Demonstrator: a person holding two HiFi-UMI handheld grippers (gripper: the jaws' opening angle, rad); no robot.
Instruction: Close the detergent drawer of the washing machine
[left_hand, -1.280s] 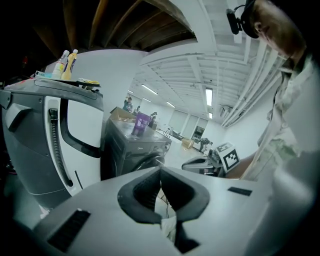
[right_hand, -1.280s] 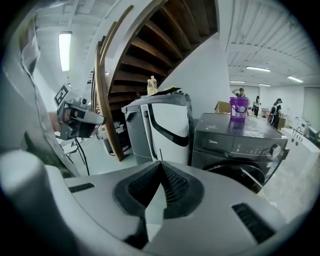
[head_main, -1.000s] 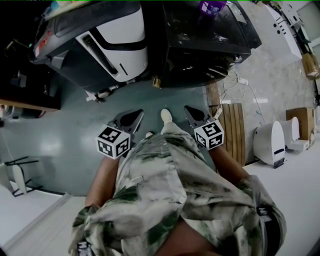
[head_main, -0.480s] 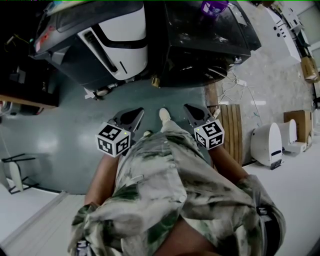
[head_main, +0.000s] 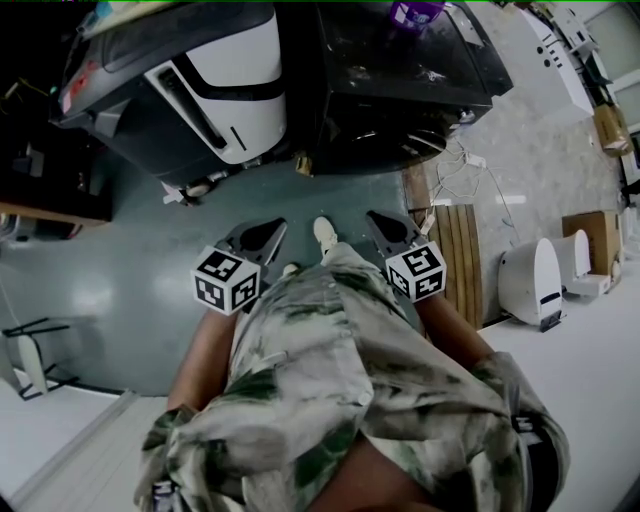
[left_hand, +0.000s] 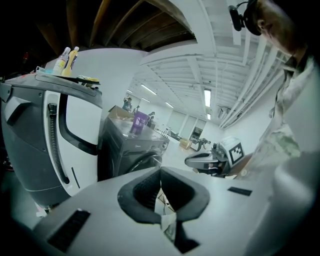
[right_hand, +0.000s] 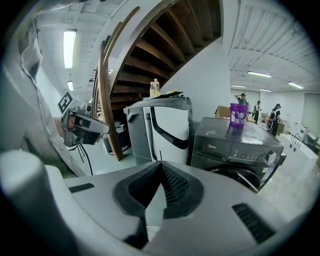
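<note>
Head view, two grippers (head_main: 268, 228) (head_main: 380, 220), two machines (head_main: 400, 90) (head_main: 235, 70), one purple cup (head_main: 415, 13)

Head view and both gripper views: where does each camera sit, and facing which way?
Head view: on the person's head, looking steeply down at floor and washing machine; shirt, left claw, right claw show.
Left gripper view: on left claw, faces washing machine; right claw, shirt at right.
Right gripper view: on right claw, faces washing machine; left claw at left.
Both gripper views share the purple cup.
</note>
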